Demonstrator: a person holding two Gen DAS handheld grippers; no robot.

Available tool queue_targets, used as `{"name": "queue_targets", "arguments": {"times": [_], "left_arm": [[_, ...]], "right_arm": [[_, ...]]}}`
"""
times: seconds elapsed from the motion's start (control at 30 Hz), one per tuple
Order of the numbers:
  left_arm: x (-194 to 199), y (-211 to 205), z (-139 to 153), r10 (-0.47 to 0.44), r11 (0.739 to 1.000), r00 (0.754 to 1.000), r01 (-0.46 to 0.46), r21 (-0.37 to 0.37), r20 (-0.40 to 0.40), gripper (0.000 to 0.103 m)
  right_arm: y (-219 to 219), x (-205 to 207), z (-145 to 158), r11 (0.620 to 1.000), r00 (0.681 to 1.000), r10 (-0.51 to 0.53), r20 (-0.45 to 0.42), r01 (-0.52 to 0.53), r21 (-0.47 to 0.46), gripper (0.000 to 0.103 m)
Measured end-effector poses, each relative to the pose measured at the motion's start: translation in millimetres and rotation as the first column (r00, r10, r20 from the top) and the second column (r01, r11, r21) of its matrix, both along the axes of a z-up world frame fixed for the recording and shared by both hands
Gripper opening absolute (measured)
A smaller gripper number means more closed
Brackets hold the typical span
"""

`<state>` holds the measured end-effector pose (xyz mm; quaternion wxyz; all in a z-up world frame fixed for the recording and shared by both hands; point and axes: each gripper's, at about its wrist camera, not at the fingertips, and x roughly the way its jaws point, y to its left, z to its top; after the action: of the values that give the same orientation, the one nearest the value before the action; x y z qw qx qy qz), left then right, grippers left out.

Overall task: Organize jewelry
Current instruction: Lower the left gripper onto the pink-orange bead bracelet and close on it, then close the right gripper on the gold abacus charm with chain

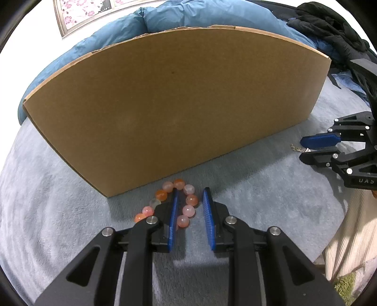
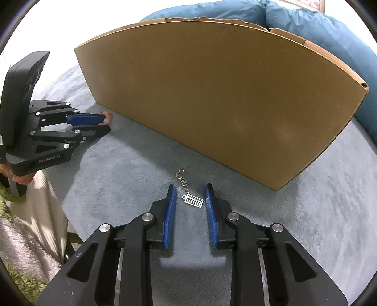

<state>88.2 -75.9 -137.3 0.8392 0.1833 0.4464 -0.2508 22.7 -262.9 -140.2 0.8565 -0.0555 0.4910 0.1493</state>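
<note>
A bracelet of pink and orange beads (image 1: 175,202) lies on the grey blanket just in front of a cardboard box (image 1: 179,103). My left gripper (image 1: 190,191) is open, its blue pads straddling the right side of the bracelet. A small silver chain with a flat abacus-like charm (image 2: 192,199) lies on the blanket between the open blue pads of my right gripper (image 2: 190,188). The box (image 2: 223,94) stands close behind it. The right gripper also shows in the left wrist view (image 1: 302,148), and the left gripper in the right wrist view (image 2: 107,122) over the beads.
A grey fleece blanket (image 1: 59,200) covers the surface. A blue duvet (image 1: 188,16) is bunched behind the box. Black clothing (image 1: 334,26) lies at the far right. A cream ribbed cloth (image 1: 348,235) hangs at the blanket's right edge.
</note>
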Motion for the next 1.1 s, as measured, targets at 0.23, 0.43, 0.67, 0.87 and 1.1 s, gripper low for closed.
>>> {"name": "queue_targets", "arguments": {"times": [0.23, 0.43, 0.67, 0.87, 1.1], "left_arm": [[-4, 5, -2, 0.012, 1.000, 1.000, -0.011, -0.018, 0.008, 0.015], [-2, 8, 2, 0.012, 1.000, 1.000, -0.012, -0.024, 0.010, 0.009], [-2, 15, 11, 0.032, 0.999, 0.999, -0.031, -0.040, 0.012, 0.009], [-2, 22, 25, 0.050, 0.997, 0.999, -0.050, -0.050, 0.012, 0.009], [-18, 28, 57, 0.078, 0.994, 0.994, -0.072, -0.077, 0.072, 0.009]], "right_arm": [[-3, -6, 1, 1.000, 1.000, -0.025, 0.000, 0.025, 0.003, 0.016], [-2, -11, 6, 0.998, 0.998, -0.068, 0.013, 0.068, 0.010, 0.015], [-9, -17, 10, 0.988, 0.988, -0.152, 0.039, 0.150, 0.042, 0.015], [-16, -31, 22, 0.973, 0.971, -0.222, 0.091, 0.215, 0.081, 0.014], [-20, -48, 42, 0.967, 0.958, -0.246, 0.149, 0.232, 0.104, 0.014]]}}
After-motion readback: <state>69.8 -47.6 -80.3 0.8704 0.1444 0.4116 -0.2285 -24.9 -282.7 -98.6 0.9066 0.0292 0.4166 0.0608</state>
